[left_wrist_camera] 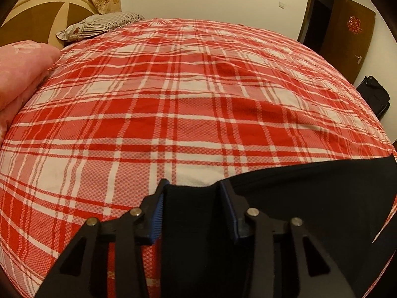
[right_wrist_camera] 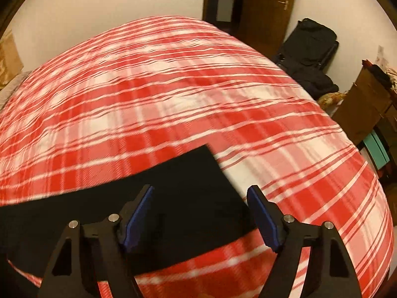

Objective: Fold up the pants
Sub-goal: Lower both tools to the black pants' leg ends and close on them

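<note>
The black pants (left_wrist_camera: pixel 310 198) lie flat on the red and white checked bed cover (left_wrist_camera: pixel 173 104), along its near edge. My left gripper (left_wrist_camera: pixel 193 183) points down at one end of them. Its jaws stand partly closed around the corner of the cloth, which fills the gap between the blue pads (left_wrist_camera: pixel 156 213); no firm pinch shows. In the blurred right wrist view, the other end of the pants (right_wrist_camera: pixel 173 173) lies under my right gripper (right_wrist_camera: pixel 201 188). This gripper is open wide; its left finger is over the cloth and its right finger is at the cloth's edge.
A pink quilt (left_wrist_camera: pixel 22 74) and a striped pillow (left_wrist_camera: pixel 99 23) lie at the far left of the bed. Beyond the bed's right side are a dark bag (right_wrist_camera: pixel 310 47), a wooden door (right_wrist_camera: pixel 268 7) and brown boxes (right_wrist_camera: pixel 367 99).
</note>
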A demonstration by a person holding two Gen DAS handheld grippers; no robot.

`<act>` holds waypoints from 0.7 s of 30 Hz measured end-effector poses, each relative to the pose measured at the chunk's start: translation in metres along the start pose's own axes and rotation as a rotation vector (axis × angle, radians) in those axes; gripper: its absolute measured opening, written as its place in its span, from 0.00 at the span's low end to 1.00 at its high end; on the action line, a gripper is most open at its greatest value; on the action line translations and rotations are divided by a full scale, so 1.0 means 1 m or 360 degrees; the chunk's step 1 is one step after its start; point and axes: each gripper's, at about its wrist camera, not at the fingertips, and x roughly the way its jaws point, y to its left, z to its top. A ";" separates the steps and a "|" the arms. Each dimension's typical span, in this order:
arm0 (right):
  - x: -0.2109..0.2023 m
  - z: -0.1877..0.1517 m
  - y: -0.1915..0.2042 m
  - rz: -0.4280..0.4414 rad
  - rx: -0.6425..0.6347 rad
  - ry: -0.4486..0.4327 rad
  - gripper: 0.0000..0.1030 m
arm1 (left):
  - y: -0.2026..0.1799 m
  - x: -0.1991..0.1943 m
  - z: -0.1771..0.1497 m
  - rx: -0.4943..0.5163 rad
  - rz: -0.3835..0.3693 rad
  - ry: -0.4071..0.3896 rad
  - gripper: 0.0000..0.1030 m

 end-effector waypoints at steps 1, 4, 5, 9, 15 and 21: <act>0.007 0.005 -0.005 0.0006 0.0006 0.0024 0.75 | 0.000 0.000 0.000 0.0005 0.0006 0.0001 0.43; 0.025 0.016 -0.015 0.0056 0.0054 0.0073 0.75 | -0.002 0.001 0.000 0.0014 0.0014 -0.0001 0.39; 0.030 0.019 -0.017 0.0077 0.0064 0.0090 0.75 | -0.002 0.001 0.000 0.0012 0.0006 0.0003 0.38; 0.057 0.028 -0.018 0.0150 0.0083 0.0161 0.75 | -0.007 0.002 0.003 0.0026 -0.0027 0.0018 0.25; 0.077 0.030 -0.004 0.0231 0.0000 0.0207 0.67 | -0.010 0.004 0.004 0.0043 0.0010 0.0024 0.26; 0.071 0.027 0.001 0.0388 -0.0066 0.0232 0.13 | -0.009 0.008 0.007 0.0045 0.0031 0.0022 0.34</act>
